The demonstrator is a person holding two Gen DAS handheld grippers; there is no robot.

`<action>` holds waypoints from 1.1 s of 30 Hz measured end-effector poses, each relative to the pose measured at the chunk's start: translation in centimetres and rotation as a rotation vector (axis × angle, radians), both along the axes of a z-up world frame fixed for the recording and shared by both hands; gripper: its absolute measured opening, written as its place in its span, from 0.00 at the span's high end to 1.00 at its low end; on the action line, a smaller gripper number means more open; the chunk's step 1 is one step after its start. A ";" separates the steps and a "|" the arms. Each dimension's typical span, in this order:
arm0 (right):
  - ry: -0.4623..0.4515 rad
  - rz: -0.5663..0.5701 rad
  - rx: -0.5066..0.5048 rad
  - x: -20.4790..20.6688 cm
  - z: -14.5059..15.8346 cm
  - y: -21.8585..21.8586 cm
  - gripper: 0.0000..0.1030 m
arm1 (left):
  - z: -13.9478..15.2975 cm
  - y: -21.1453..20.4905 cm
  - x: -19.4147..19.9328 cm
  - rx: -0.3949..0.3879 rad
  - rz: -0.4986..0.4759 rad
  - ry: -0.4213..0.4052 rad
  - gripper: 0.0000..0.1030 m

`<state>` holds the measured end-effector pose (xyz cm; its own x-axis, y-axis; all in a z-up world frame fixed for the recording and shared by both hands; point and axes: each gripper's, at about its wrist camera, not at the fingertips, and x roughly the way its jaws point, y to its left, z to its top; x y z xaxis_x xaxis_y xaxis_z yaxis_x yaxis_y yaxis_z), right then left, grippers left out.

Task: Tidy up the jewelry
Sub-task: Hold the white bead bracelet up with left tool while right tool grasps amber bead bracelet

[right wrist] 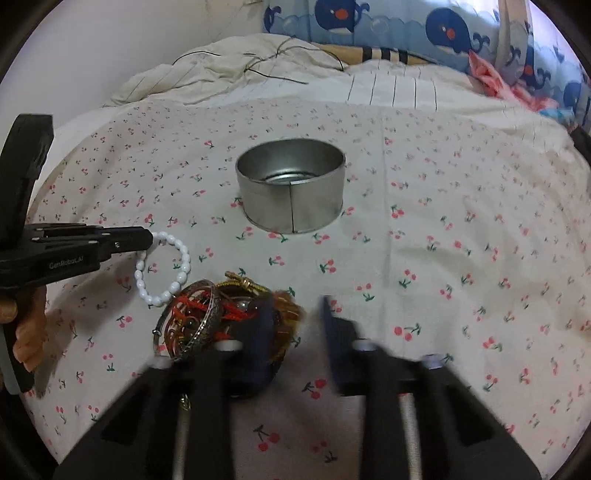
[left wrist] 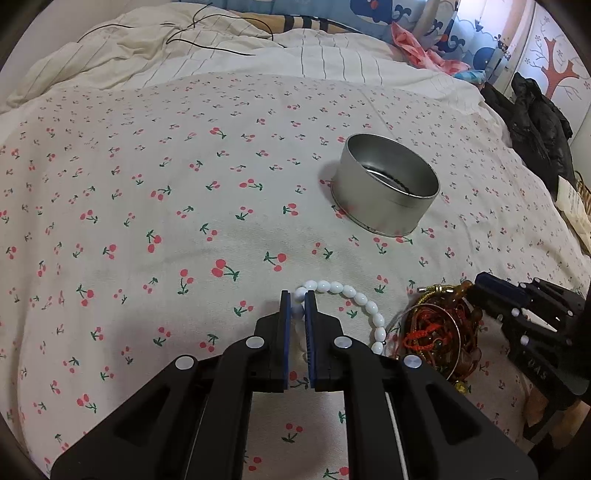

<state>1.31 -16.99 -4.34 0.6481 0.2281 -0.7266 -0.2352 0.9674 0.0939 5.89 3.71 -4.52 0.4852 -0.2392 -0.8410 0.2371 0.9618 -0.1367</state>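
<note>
A white bead bracelet [left wrist: 360,301] lies on the cherry-print bedsheet; my left gripper [left wrist: 297,301] is shut on its left end. In the right wrist view the bracelet [right wrist: 173,269] hangs from the left gripper [right wrist: 149,238]. A tangled pile of red, brown and gold jewelry with a silver bangle [left wrist: 439,332] sits just right of the bracelet, also in the right wrist view [right wrist: 214,317]. My right gripper [right wrist: 295,314] is open and blurred, its left finger over the pile's right edge. A round metal tin [left wrist: 386,184] [right wrist: 291,184] stands open farther away.
The cherry-print sheet [left wrist: 147,221] covers the bed. A rumpled striped duvet with a black cable [left wrist: 203,44] lies at the back. Whale-print fabric [right wrist: 406,29] and a black jacket [left wrist: 535,122] are at the far right.
</note>
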 end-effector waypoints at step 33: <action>-0.032 0.072 0.192 -0.9 1.7 -1.1 0.88 | -2.0 -0.1 0.8 0.007 0.001 0.059 0.91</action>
